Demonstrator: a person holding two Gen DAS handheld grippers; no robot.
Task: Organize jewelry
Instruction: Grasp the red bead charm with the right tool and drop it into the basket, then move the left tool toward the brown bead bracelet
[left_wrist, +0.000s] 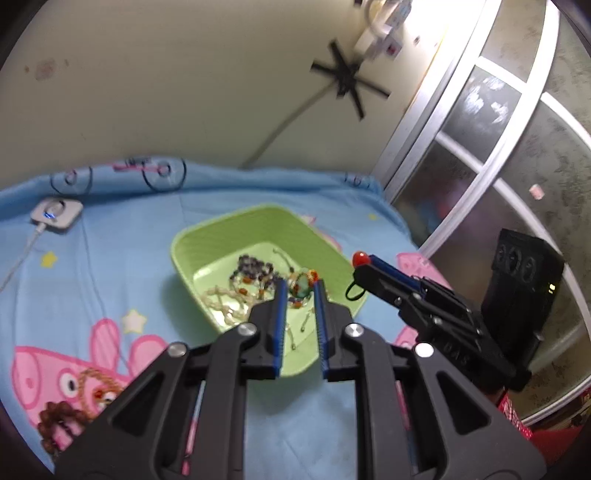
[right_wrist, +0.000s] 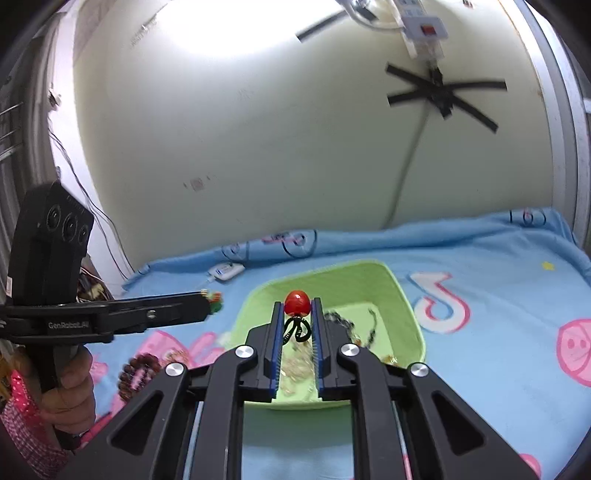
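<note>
A green plastic basket (left_wrist: 192, 240) sits on the blue cartoon bedsheet and holds dark bead strands (left_wrist: 253, 267) and a pale bead chain (left_wrist: 225, 301). My left gripper (left_wrist: 300, 286) is shut on a green and orange beaded piece (left_wrist: 301, 287), held above the basket. My right gripper (right_wrist: 297, 304) is shut on a red ball hair tie (right_wrist: 296, 301) with a black elastic loop, held over the basket (right_wrist: 402, 295). In the left wrist view the right gripper (left_wrist: 360, 260) is at the basket's right rim. A brown bead bracelet (right_wrist: 138, 371) lies on the sheet left of the basket.
A white charger with cable (left_wrist: 55, 214) lies at the sheet's far left. The wall stands behind the bed, a glass door frame (left_wrist: 480, 166) to the right. More brown beads and a gold chain (left_wrist: 74, 410) lie on the sheet near the front left.
</note>
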